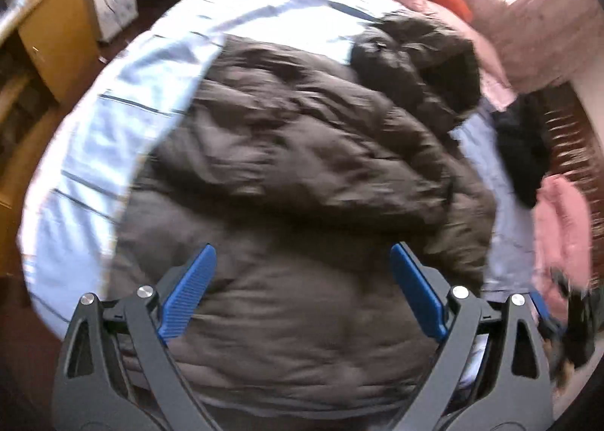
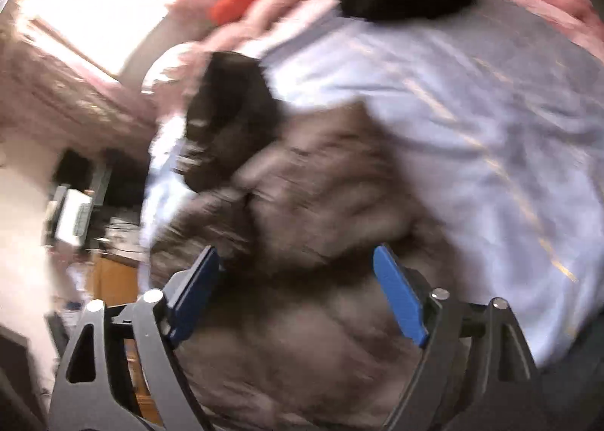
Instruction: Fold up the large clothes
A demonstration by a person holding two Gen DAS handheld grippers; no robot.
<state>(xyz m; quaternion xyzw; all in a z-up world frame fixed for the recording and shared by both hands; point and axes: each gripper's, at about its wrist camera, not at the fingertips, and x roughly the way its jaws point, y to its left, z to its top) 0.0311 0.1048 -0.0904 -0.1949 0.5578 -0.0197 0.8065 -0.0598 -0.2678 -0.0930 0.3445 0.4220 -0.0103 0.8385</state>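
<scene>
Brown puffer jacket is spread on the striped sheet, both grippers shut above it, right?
Not quite: both are open. The left gripper and right gripper show spread jaws in their own wrist views. The brown puffer jacket does lie on the striped sheet.

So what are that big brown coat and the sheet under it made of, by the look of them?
The brown coat looks like a padded, quilted jacket: puffy stitched panels with a soft matte shell, probably synthetic, and a darker hood. The sheet looks like thin woven cotton, pale blue with dark stripes, though blur hides the weave.
</scene>
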